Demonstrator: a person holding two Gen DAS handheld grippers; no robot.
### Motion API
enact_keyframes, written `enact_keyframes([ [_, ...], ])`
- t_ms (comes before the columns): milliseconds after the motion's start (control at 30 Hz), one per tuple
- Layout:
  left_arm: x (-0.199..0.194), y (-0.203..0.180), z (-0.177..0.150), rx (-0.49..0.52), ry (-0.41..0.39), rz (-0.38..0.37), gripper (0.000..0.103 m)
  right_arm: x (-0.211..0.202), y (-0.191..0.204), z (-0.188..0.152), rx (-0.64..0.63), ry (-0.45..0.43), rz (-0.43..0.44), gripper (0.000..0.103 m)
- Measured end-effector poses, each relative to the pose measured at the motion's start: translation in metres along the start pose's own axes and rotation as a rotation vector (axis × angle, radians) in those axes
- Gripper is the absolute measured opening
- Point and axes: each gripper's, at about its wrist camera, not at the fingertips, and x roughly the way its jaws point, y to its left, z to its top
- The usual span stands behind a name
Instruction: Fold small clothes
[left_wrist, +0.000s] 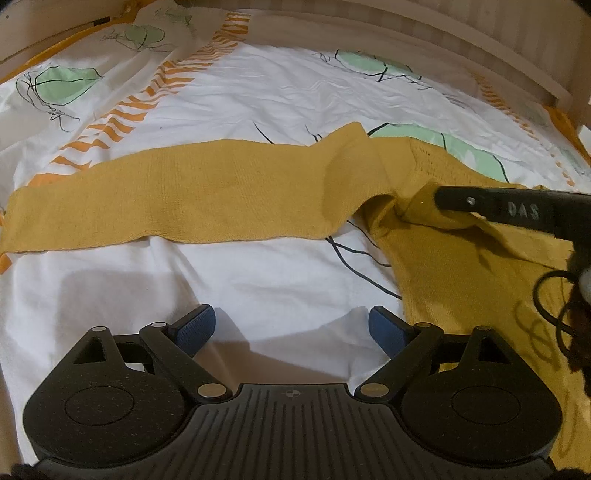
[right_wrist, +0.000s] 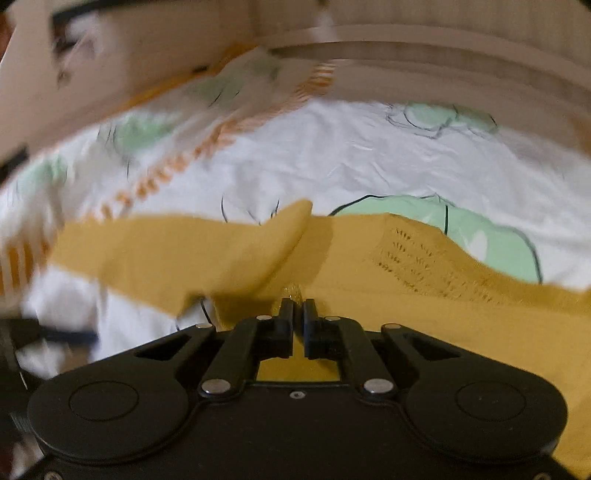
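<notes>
A mustard-yellow knit garment (left_wrist: 221, 192) lies on the bed, one long sleeve stretched flat toward the left and its body (right_wrist: 443, 314) running off to the right. My right gripper (right_wrist: 298, 306) is shut on a bunch of the yellow fabric where the sleeve meets the body. The left wrist view shows it as a black finger (left_wrist: 480, 203) coming in from the right. My left gripper (left_wrist: 291, 328) hovers open above bare sheet in front of the sleeve, with nothing between its blue pads (left_wrist: 199, 325).
The bed is covered by a wrinkled white sheet (left_wrist: 258, 92) printed with green leaves and orange stripes. A pale wooden bed frame (left_wrist: 480, 40) curves along the far side. A black cable (left_wrist: 550, 295) loops over the garment at the right edge.
</notes>
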Motion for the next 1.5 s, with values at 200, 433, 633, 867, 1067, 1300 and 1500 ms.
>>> enact_keyframes([
  [200, -0.002, 0.001, 0.0, -0.006, -0.003, -0.006, 0.091, 0.02, 0.006, -0.008, 0.115, 0.096, 0.106, 0.018],
  [433, -0.003, 0.001, 0.001, -0.012, -0.001, -0.015, 0.091, 0.007, -0.002, -0.005, 0.167, 0.076, 0.135, 0.035],
  [633, -0.006, 0.005, 0.002, -0.026, -0.001, -0.022, 0.09, -0.004, -0.023, 0.006, 0.206, 0.027, 0.066, 0.041],
  [867, -0.009, 0.012, 0.003, -0.061, -0.015, -0.021, 0.09, -0.044, -0.045, -0.004, 0.328, 0.0, 0.055, 0.072],
  [1067, -0.023, 0.013, 0.003, -0.096, -0.029, -0.038, 0.09, -0.101, -0.071, -0.017, 0.453, -0.038, 0.025, 0.088],
  [1300, -0.055, 0.013, 0.002, -0.157, -0.096, -0.005, 0.09, -0.182, -0.091, -0.03, 0.438, -0.143, -0.063, 0.103],
  [1500, -0.076, 0.02, -0.006, -0.187, -0.107, 0.022, 0.09, -0.231, -0.108, -0.047, 0.459, -0.215, -0.18, 0.103],
])
